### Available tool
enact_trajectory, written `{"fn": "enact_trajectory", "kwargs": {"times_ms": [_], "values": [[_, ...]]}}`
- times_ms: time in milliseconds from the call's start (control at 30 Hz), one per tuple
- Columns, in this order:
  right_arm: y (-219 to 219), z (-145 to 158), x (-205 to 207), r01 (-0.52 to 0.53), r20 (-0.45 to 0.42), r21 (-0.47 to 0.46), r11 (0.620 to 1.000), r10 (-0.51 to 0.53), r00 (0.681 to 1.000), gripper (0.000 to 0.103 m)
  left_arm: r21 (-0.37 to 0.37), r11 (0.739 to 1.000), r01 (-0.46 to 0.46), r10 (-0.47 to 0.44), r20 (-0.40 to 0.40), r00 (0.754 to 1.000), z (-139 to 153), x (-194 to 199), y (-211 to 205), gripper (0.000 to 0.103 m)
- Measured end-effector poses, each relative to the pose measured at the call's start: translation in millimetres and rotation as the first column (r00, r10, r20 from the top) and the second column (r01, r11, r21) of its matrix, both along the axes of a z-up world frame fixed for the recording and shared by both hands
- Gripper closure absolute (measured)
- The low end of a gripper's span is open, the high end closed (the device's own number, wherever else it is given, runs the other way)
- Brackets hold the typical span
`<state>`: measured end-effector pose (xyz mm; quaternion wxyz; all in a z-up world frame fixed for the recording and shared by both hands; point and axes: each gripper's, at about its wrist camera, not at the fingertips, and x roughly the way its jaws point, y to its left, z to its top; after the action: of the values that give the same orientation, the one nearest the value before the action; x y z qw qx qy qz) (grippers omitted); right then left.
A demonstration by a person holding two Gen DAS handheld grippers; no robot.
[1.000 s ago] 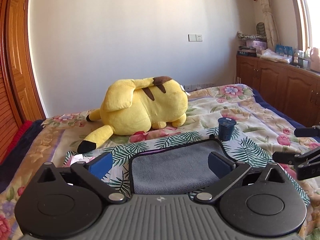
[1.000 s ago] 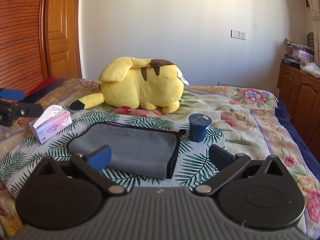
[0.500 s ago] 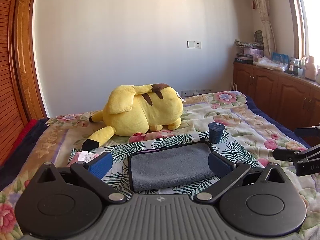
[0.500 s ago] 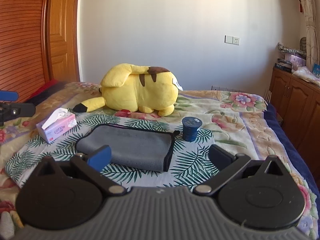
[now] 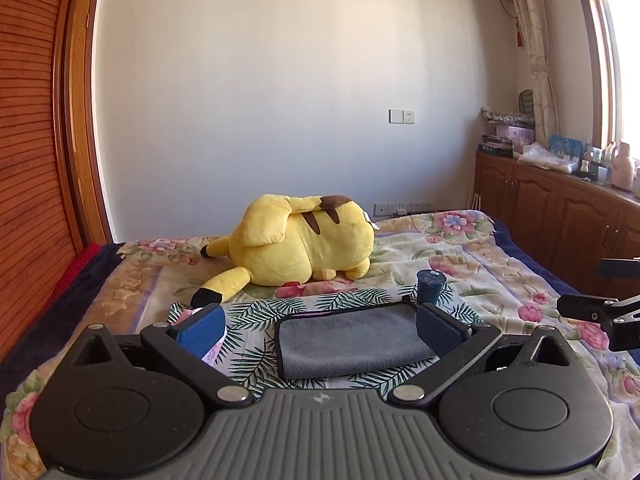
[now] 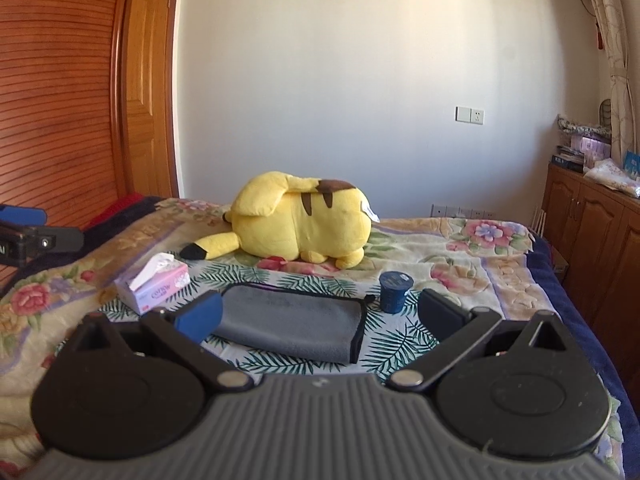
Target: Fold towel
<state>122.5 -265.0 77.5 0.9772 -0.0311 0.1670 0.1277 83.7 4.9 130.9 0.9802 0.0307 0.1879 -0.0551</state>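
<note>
A grey towel (image 5: 352, 338) with a black edge lies folded flat on the palm-leaf cloth on the bed; it also shows in the right wrist view (image 6: 292, 326). My left gripper (image 5: 320, 330) is open and empty, held back from and above the towel. My right gripper (image 6: 316, 314) is open and empty too, also back from the towel. The right gripper's fingers show at the right edge of the left wrist view (image 5: 592, 308). The left gripper shows at the left edge of the right wrist view (image 6: 24, 232).
A yellow plush toy (image 5: 300, 244) lies behind the towel. A dark blue cup (image 5: 430, 286) stands at the towel's far right corner. A tissue box (image 6: 154, 286) sits left of the towel. Wooden cabinets (image 5: 560, 216) line the right wall, a wooden door (image 6: 80, 100) the left.
Both grippers have pulled back and risen from the bed, so the towel, cup and plush look smaller and farther. The towel stays folded and still.
</note>
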Motion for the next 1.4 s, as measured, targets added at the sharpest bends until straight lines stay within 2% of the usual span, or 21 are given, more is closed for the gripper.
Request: {"fn": "enact_trajectory", "kwargs": {"times_ms": [300, 467, 667, 767, 1400], "values": [[0.5, 4.4, -30.7, -0.006, 0.027, 0.021, 1.0, 0.005, 1.0, 0.0, -0.005, 1.0, 0.012, -0.012, 0.017, 1.0, -1.1, -36.7, -4.6, 0.016], [1.2, 1.5, -44.0, -0.005, 0.03, 0.028, 1.0, 0.004, 1.0, 0.0, -0.028, 1.0, 0.001, 0.0, 0.026, 1.0, -13.1, -59.2, -5.4, 0.016], [5.9, -11.0, -57.1, -0.01, 0.013, 0.03, 1.0, 0.009, 1.0, 0.0, -0.007, 0.999, -0.051, 0.051, 0.043, 0.998, -32.8, -81.7, -11.8, 0.016], [9.6, -17.2, -66.2, -0.019, 0.011, 0.025, 1.0, 0.019, 1.0, 0.0, -0.017, 0.999, -0.048, 0.049, 0.046, 0.998, -40.4, -89.9, -14.3, 0.016], [3.9, -56.5, -88.0, 0.026, -0.018, 0.041, 0.999, -0.025, 1.0, 0.0, 0.0, 0.999, -0.035, 0.035, 0.006, 0.999, -84.1, -106.1, -18.7, 0.016]]}}
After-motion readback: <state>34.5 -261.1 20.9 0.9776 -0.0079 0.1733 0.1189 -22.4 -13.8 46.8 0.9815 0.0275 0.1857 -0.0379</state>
